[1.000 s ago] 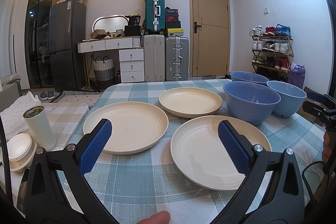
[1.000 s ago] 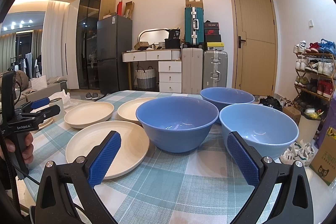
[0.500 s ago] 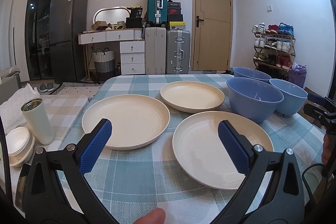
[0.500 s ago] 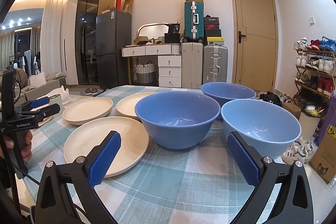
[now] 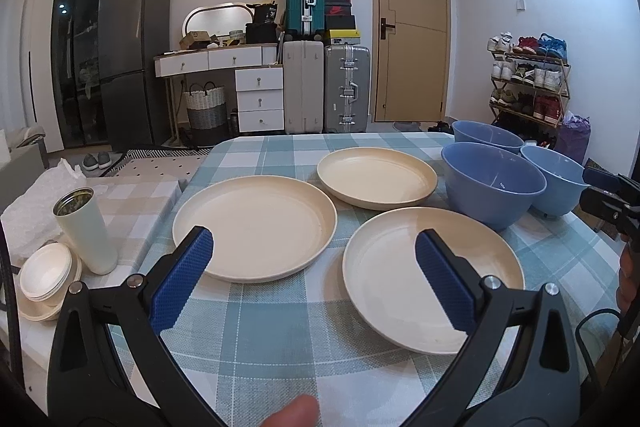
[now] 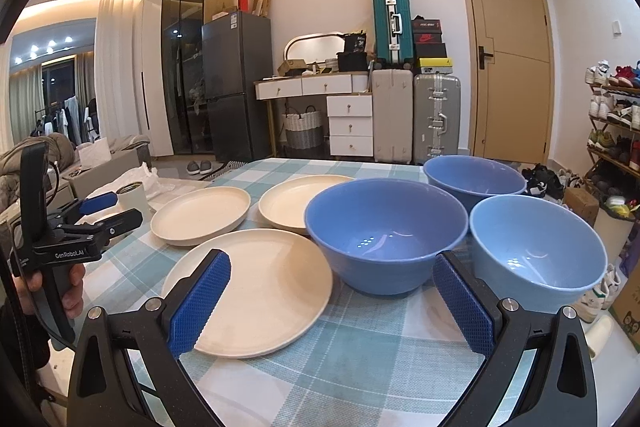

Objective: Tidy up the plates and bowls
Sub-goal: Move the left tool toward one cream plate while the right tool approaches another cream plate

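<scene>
The left gripper (image 5: 314, 277) is hovering with fingers spread wide, one cream plate (image 5: 256, 227) lying ahead-left of it and another (image 5: 432, 275) ahead-right. The right gripper (image 6: 330, 301) is likewise gaping empty, a blue bowl (image 6: 386, 235) sitting just beyond its fingers and a lighter bowl (image 6: 538, 251) ahead-right.

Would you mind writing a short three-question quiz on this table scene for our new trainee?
1. Count: how many cream plates and how many blue bowls stand on the checked tablecloth?
2. True or false: the left gripper is shut on the nearest plate.
3. Multiple choice: the white tumbler stands A) inside a bowl, B) on a plate, C) off the table, on the left, beside stacked white bowls.

Key
1. Three plates, three bowls, none stacked.
2. False: its jaws stand open and hold nothing, as do those of the right gripper, which faces the middle bowl.
3. C.
</scene>
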`<state>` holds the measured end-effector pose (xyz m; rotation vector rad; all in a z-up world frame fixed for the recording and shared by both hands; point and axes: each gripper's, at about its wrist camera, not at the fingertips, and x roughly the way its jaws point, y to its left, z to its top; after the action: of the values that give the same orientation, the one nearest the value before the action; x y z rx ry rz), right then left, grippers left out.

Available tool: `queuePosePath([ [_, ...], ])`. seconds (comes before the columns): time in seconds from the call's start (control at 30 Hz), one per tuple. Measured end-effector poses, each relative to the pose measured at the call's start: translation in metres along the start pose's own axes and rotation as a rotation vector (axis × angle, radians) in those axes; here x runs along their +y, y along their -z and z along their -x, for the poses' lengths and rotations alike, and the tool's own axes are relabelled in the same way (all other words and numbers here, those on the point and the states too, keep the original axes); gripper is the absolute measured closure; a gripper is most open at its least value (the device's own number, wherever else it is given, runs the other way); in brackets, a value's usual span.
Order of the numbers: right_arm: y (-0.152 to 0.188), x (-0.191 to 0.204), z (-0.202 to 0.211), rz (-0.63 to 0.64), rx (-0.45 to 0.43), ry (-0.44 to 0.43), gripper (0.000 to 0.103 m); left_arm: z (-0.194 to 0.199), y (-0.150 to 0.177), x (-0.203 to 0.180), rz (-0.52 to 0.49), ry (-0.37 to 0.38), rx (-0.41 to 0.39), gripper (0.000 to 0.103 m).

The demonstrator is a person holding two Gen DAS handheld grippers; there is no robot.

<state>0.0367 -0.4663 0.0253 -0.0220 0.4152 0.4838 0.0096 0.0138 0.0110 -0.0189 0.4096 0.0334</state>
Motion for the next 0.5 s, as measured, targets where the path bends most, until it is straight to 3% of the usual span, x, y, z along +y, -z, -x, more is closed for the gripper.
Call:
queuePosePath([
  [0.5, -0.038, 0.03, -0.02, 0.058, 0.015, -0.083, 0.0, 0.01, -0.01, 0.01, -0.03, -0.005, 0.022, 0.002],
])
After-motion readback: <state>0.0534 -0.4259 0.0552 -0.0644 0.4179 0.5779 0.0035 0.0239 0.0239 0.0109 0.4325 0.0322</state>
